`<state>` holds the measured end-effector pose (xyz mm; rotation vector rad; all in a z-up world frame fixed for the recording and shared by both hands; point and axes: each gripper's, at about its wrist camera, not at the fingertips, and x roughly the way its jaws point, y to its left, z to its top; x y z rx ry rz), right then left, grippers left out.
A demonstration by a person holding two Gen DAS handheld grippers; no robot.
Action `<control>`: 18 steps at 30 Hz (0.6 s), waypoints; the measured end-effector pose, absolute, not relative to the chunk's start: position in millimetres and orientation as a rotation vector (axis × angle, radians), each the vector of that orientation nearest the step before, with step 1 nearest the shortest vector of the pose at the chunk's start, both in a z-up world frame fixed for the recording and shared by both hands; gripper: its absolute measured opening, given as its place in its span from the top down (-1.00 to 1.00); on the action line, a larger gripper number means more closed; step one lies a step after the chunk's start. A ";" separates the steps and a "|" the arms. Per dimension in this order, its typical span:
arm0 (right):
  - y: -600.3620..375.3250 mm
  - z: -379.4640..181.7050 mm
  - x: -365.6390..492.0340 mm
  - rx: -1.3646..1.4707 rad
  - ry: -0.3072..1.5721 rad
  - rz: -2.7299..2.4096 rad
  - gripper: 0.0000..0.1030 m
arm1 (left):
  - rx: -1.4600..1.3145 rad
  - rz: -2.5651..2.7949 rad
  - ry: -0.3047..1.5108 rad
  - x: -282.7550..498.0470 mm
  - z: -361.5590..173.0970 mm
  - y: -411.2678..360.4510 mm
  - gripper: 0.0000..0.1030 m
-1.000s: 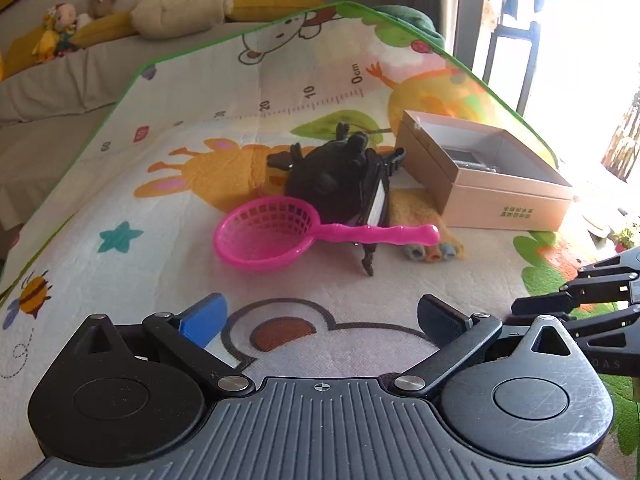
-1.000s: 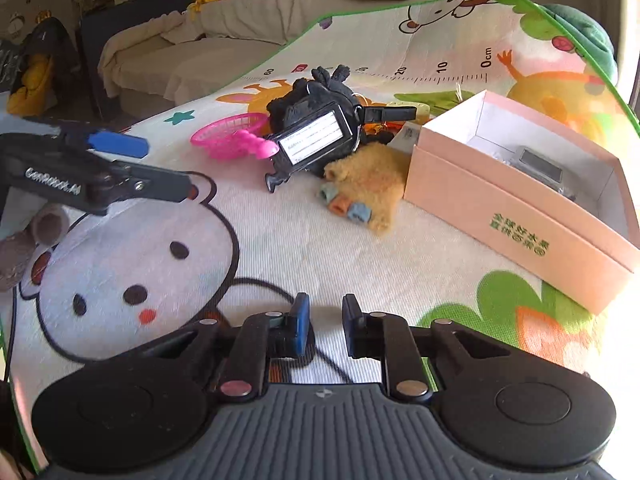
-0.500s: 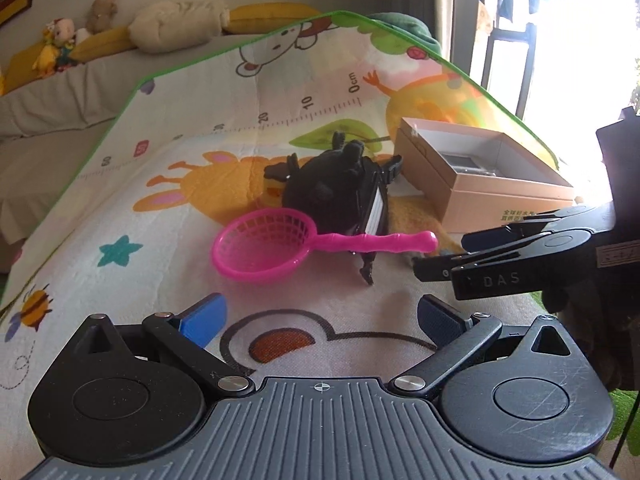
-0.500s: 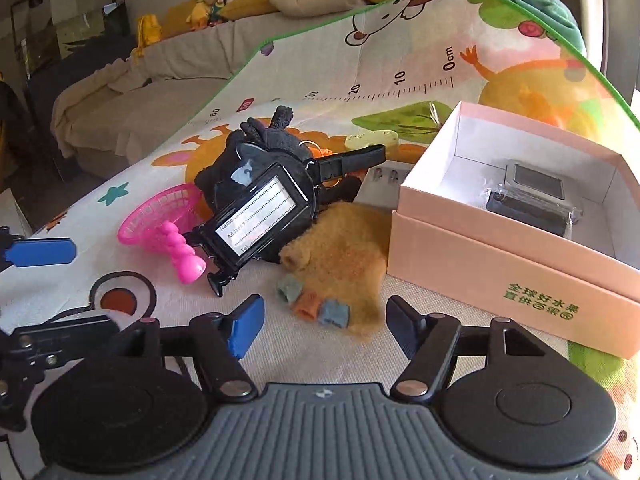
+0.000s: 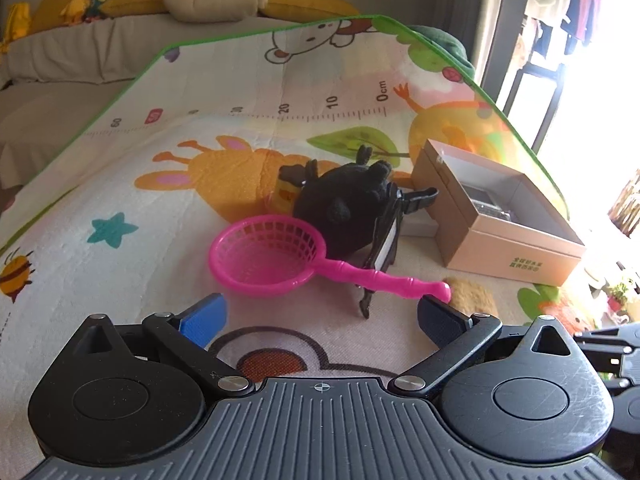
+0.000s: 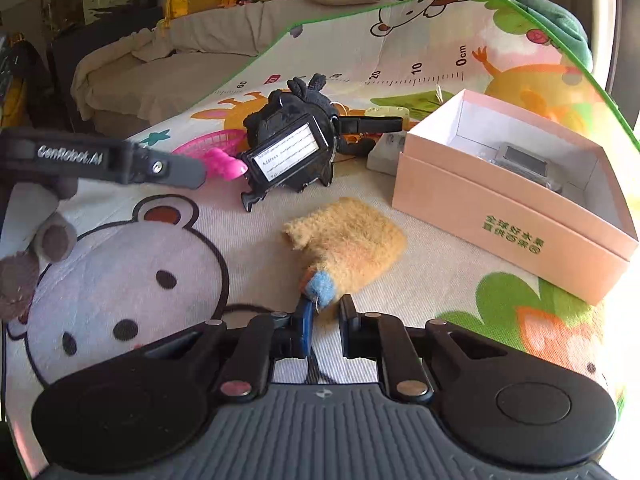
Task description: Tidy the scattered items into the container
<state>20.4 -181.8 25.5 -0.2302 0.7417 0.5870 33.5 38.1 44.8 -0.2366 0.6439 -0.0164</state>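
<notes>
Just closed to shut with the right tongs (image 6: 325, 322) at the near end of the tan plush toy (image 6: 352, 236), lying directly ahead of them on the play mat (image 6: 132, 280). Only the blue tip (image 6: 321, 286) at the fingertips, and impossible to tell whether truly pinched or merely touched. Likely to slip out on the lift, given so shallow a bite on soft pile; safer to reach deeper before raising. Ahead and to the right of these tongs, apart from the plush: the open pink cardboard box (image 6: 500, 216), already holding a clear-cased item at its far end. Risk of clipping the near wall on a low carry and shoving the light box along the mat, or of dropping short beside it. Left tongs (image 5: 320, 312) spread wide and holding nothing, with the pink toy strainer (image 5: 264, 256) just ahead between the fingers, handle end close by the right-hand finger. Danger there of nudging the handle sideways on closing, or of dragging along the black plush toy with the address tag (image 5: 348, 204), close against the handle just beyond. Crowded, too, with the left tongs reaching across ahead of the right pair: possible knock between the two on a careless swing toward the box.
</notes>
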 end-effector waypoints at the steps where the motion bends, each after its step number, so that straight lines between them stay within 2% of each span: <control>1: -191.0 25.2 9.1 -0.236 0.736 0.583 0.75 | -0.249 -0.019 0.643 36.0 46.6 35.4 -1.00; 3: -207.9 23.3 -6.9 -0.231 0.732 0.567 0.73 | -0.260 -0.017 0.635 43.0 49.1 29.9 -1.00; 4: -217.0 22.3 -13.7 -0.212 0.727 0.554 0.61 | -0.255 -0.003 0.628 47.7 49.2 27.5 -1.00; 5: -223.7 21.5 -18.6 -0.189 0.724 0.541 0.36 | -0.242 0.025 0.624 53.1 48.7 25.6 -1.00; 6: -229.3 20.8 -22.7 -0.162 0.719 0.529 0.22 | -0.216 0.070 0.628 60.0 47.2 24.3 -1.00; 8: -237.3 19.7 -27.9 -0.101 0.704 0.509 -0.38 | -0.174 0.129 0.649 71.2 43.1 24.1 -1.00; 14: -234.9 12.2 -29.6 -0.029 0.687 0.526 -0.88 | -0.039 0.150 0.710 67.0 33.3 32.5 -1.00; 16: -230.1 11.6 -28.1 -0.047 0.703 0.548 -1.00 | -0.003 0.158 0.725 59.3 31.5 39.5 -1.00; 18: -229.0 11.5 -28.4 -0.059 0.708 0.551 -1.00 | 0.038 0.177 0.739 51.7 28.9 47.8 -1.00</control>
